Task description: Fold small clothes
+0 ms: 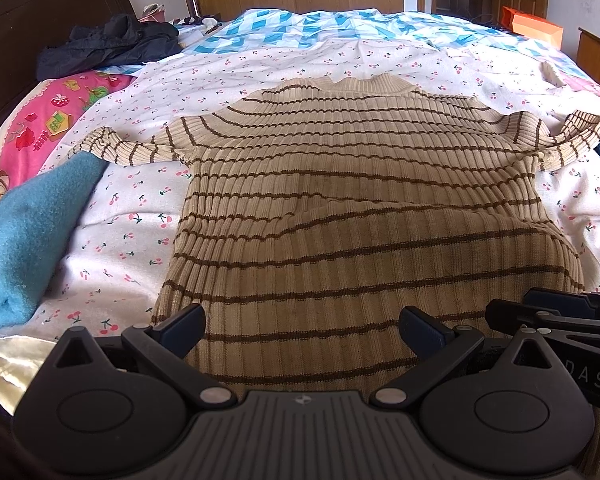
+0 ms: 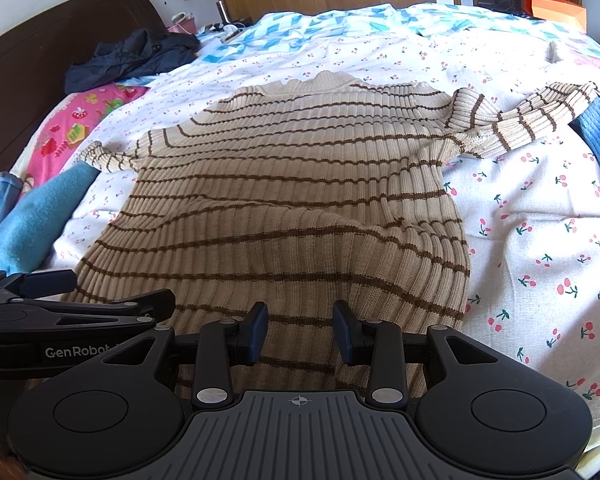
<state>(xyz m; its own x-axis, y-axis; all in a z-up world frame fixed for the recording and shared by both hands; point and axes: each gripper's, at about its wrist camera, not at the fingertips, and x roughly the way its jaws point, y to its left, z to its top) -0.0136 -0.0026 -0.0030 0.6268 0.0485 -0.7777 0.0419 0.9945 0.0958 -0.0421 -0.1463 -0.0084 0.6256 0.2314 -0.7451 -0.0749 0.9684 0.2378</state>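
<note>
Nearest us, our left gripper gapes wide and our right gripper stands open, both empty above the striped sweater's hem on the bed. Only the right view shows the jeans.

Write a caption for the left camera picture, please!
Striped sweater spread on the bed, open left hand-held gripper above its hem.

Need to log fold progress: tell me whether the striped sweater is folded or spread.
Spread. The striped sweater lies flat on the cherry-print sheet, both sleeves stretched out sideways, collar at the far end, no fold in it.
</note>
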